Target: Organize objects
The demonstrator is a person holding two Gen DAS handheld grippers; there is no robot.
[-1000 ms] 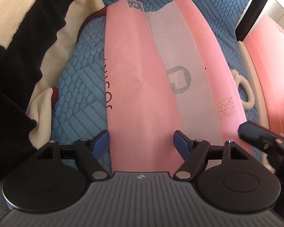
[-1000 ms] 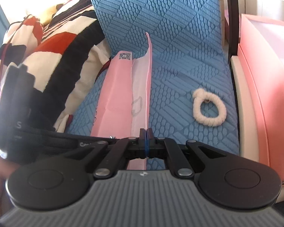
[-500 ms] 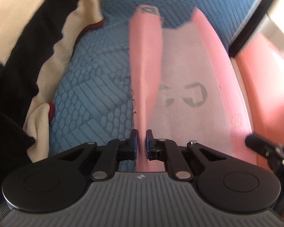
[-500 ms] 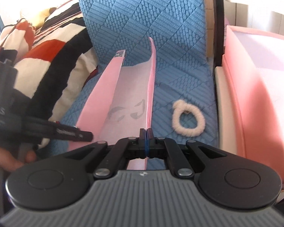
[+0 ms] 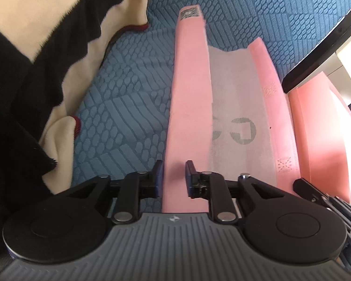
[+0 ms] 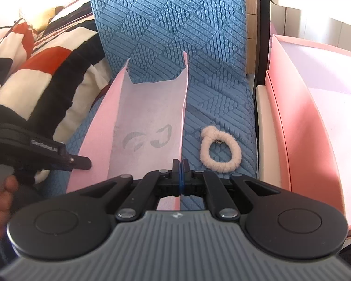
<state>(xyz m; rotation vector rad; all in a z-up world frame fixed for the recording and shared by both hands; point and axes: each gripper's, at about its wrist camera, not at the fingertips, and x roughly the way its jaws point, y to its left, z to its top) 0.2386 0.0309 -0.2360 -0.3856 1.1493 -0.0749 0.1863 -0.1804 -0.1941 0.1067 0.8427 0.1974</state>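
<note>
My right hand-held gripper (image 6: 180, 164) pinches the pink bag's (image 6: 149, 117) right edge on the blue seat (image 6: 213, 89); the left hand-held gripper (image 5: 174, 175) is spread around the other flap, perhaps touching. Pulling could tear it.

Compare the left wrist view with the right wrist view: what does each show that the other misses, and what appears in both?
Left wrist view only: the barcode label at the far end of the pink bag's folded flap, and the left tongs slightly open around that flap.

Right wrist view only: the fluffy cream hair scrunchie lying on the cover right of the bag, and the right tongs shut on the bag's right edge.

Both: the flat pink paper bag with its grey printed logo, the textured blue cover, and the pink box on the right.
</note>
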